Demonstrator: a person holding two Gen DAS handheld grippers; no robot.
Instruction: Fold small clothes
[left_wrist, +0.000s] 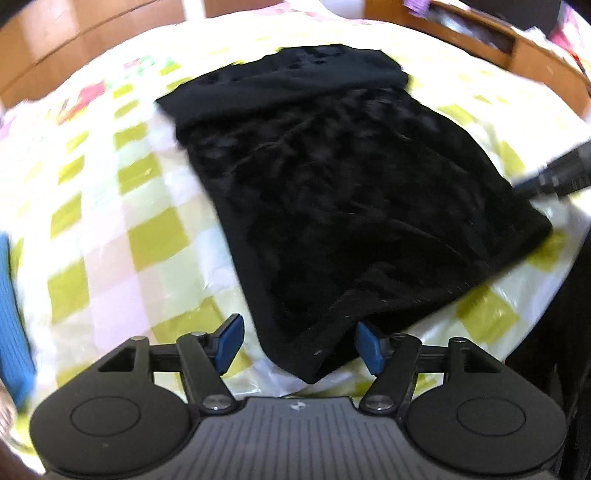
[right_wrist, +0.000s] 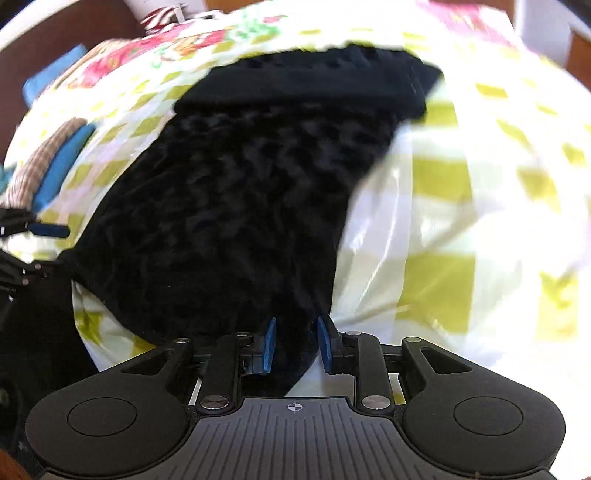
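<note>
A black fuzzy garment (left_wrist: 332, 192) lies flat on a yellow, white and pink checked cloth (left_wrist: 122, 206), its far end folded over. My left gripper (left_wrist: 300, 343) is open, its blue pads (left_wrist: 231, 341) either side of the garment's near corner. In the right wrist view the same garment (right_wrist: 236, 206) fills the middle. My right gripper (right_wrist: 295, 343) is open with a narrow gap, and the garment's other near corner lies between its blue pads (right_wrist: 325, 341). The left gripper's finger shows at the left edge of the right wrist view (right_wrist: 48, 229); the right gripper shows at the right edge of the left wrist view (left_wrist: 554, 173).
A blue knitted item (left_wrist: 13, 314) lies at the left edge. Folded blue and beige clothes (right_wrist: 51, 162) sit on the cloth to the left. A wooden frame (left_wrist: 517, 55) runs round the back. The checked cloth (right_wrist: 461, 221) stretches right.
</note>
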